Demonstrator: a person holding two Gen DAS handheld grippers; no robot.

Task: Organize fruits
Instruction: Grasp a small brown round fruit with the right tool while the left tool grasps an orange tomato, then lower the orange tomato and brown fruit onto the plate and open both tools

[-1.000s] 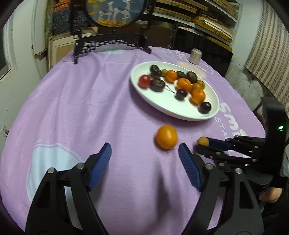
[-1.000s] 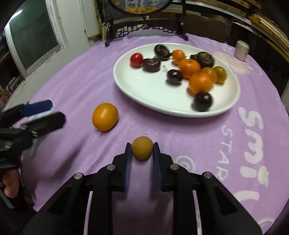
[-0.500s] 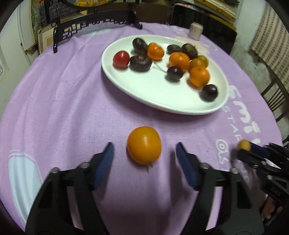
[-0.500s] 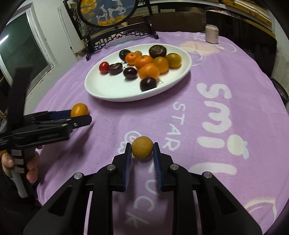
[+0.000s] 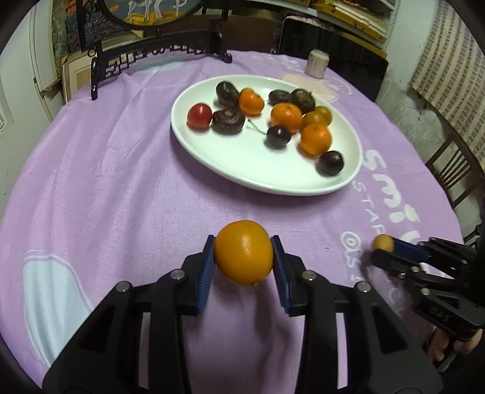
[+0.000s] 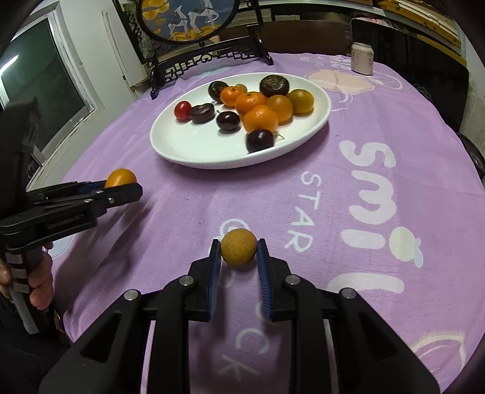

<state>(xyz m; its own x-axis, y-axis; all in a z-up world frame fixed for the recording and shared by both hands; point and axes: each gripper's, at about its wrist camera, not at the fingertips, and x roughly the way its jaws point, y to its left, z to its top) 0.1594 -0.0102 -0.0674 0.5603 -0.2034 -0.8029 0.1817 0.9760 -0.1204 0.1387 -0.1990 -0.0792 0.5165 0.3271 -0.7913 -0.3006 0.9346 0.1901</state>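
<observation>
My left gripper (image 5: 244, 257) is shut on a smooth orange fruit (image 5: 244, 252) and holds it just above the purple cloth; it also shows in the right wrist view (image 6: 120, 178). My right gripper (image 6: 239, 253) is shut on a small tan round fruit (image 6: 238, 247), also seen in the left wrist view (image 5: 383, 243). A white oval plate (image 5: 242, 169) beyond both grippers holds several mandarins (image 5: 315, 138), dark fruits (image 5: 331, 163) and a red tomato (image 5: 199, 115). The plate also shows in the right wrist view (image 6: 188, 148).
The round table has a purple cloth (image 5: 106, 157) with white lettering (image 6: 371, 178). A black ornamental stand with a round picture (image 6: 188, 18) stands at the far edge. A small pale jar (image 6: 361, 58) sits at the far right. A wooden chair (image 5: 454, 169) is beside the table.
My left gripper has closed on the orange fruit, which lay loose between the open fingers before, and lifted it. My right gripper still holds the tan fruit and has drawn back from the plate.
</observation>
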